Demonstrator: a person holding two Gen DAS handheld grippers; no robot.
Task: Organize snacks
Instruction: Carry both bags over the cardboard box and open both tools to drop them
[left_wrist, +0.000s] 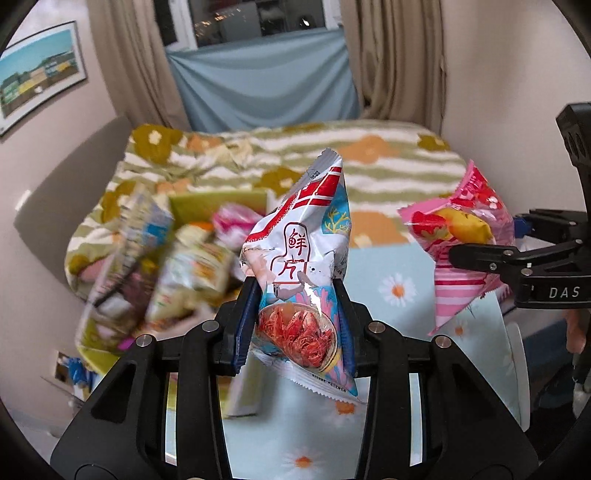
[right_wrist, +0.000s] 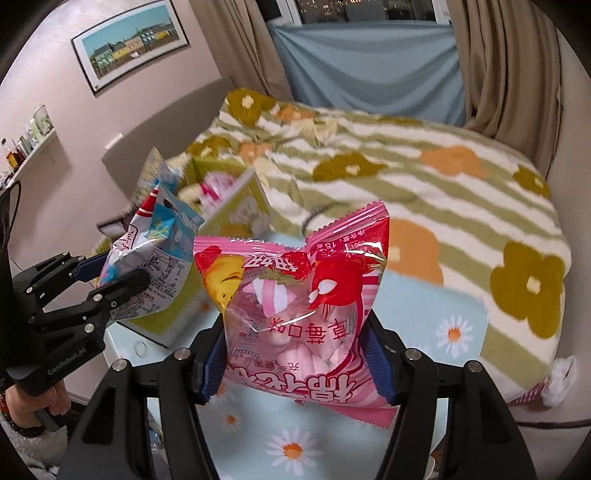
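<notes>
daisy cloth (left_wrist: 402, 258) below, left tool (left_wrist: 293, 295) clamping shrimp bag (left_wrist: 299, 258), right tool (right_wrist: 295, 354) gripping pink bag (right_wrist: 295, 295)

The left claw (left_wrist: 295, 295) holds a shrimp snack bag (left_wrist: 299, 258) upright between its pads, lifted above the worktop (left_wrist: 406, 266). To its right, at about the same height, the right claw (right_wrist: 299, 354) holds a marshmallow bag (right_wrist: 295, 295), the two bags well apart. Left of the shrimp snack bag and farther off stands an open box (right_wrist: 236, 206) on the worktop, with several more snack packets (left_wrist: 192, 266) in it (blurred, so their exact number cannot be told). Beyond the worktop lies a bed under a blanket (right_wrist: 424, 177). Curtains (left_wrist: 399, 62) hang behind the bed, and a framed picture (right_wrist: 129, 44) hangs on the wall to the far left.
</notes>
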